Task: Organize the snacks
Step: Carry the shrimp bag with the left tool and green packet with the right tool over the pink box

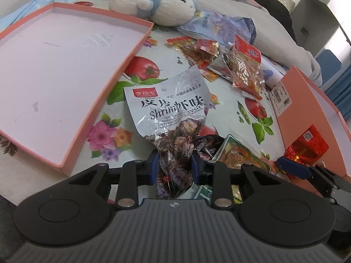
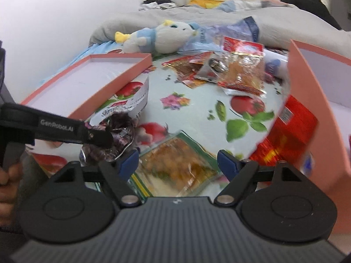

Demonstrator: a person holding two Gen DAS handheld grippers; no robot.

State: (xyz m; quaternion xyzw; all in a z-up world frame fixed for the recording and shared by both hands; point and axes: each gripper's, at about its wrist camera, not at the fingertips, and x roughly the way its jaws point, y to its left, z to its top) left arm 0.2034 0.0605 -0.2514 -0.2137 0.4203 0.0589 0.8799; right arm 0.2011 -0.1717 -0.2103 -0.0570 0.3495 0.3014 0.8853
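Silver shrimp bag [image 1: 169,118] clamped by the left gripper [image 1: 174,166] above the floral sheet [image 1: 175,50].
Left wrist view: one bag reading "Shrimp", pinched at its lower end; two pink trays, one left [image 1: 114,74], one right [image 1: 296,100]; one plush toy [image 1: 158,6]. Right wrist view: right gripper [image 2: 177,164] spread wide over one green-edged snack pack [image 2: 175,162], holding nothing; left tool's strap [image 2: 57,126] reads "GenRobot.AI".

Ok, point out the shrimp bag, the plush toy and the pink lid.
shrimp bag [image 1: 166,103], left wrist view, on its printed silver front.
plush toy [image 1: 166,8], left wrist view, on its white body.
pink lid [image 2: 83,83], right wrist view, on its bare inner floor.
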